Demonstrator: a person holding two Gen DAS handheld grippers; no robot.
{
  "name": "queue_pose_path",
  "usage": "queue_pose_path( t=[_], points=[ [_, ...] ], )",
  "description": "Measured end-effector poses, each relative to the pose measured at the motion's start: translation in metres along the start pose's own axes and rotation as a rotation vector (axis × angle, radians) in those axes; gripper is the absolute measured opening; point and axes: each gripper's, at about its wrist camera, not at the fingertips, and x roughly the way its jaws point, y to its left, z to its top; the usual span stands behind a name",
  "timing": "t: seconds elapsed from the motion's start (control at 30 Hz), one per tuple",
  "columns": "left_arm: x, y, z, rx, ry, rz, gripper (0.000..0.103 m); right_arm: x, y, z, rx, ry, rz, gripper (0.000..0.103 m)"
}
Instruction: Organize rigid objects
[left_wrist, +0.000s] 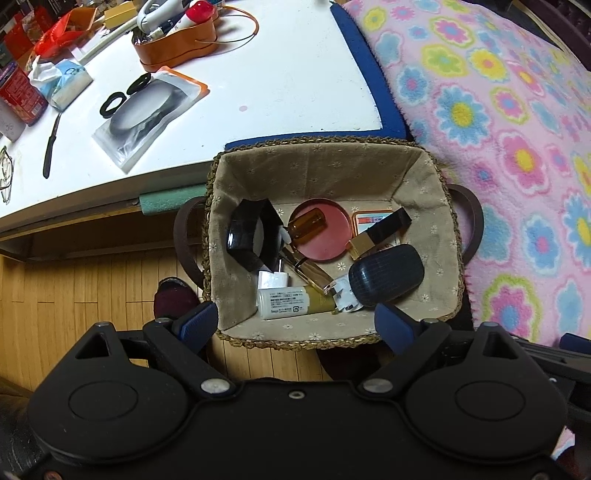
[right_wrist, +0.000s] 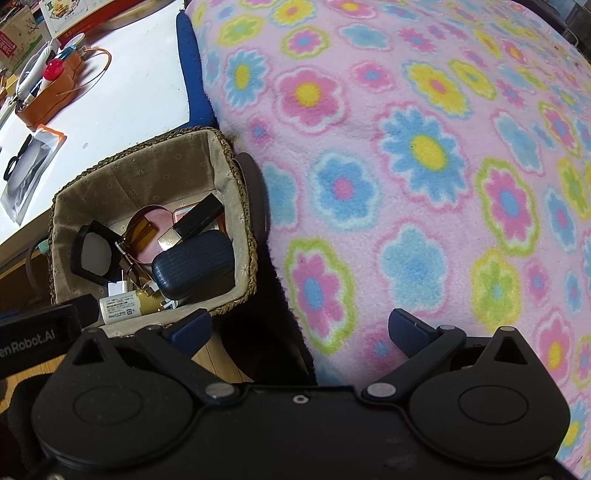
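woven basket (left_wrist: 334, 236): on the floor between white desk (left_wrist: 258, 74) and floral blanket (left_wrist: 498, 129) | inside: black hexagonal compact (left_wrist: 251, 232), amber bottle (left_wrist: 306, 225) on pink disc (left_wrist: 325, 243), dark blue case (left_wrist: 386, 275), white tube (left_wrist: 291, 302) near | left gripper (left_wrist: 295, 325): above near rim, jaws apart, empty | right gripper (right_wrist: 299, 332): over blanket edge, jaws apart, empty

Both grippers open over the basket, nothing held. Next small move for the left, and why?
Probably lower the left gripper toward the dark blue case. Its fingers are open and empty at the near rim of the basket, and the case lies on top of the pile, nearest and unobstructed. The right gripper hangs empty over the blanket.
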Motion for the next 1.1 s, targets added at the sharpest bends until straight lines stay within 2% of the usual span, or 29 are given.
queue_pose_path(
  t=[1.1],
  points=[
    [0.0046,-0.0036,-0.0043,0.012,0.028,0.021,0.089,0.0008,-0.0040,-0.0008,0.020,0.005,0.009,0.103]
  ],
)
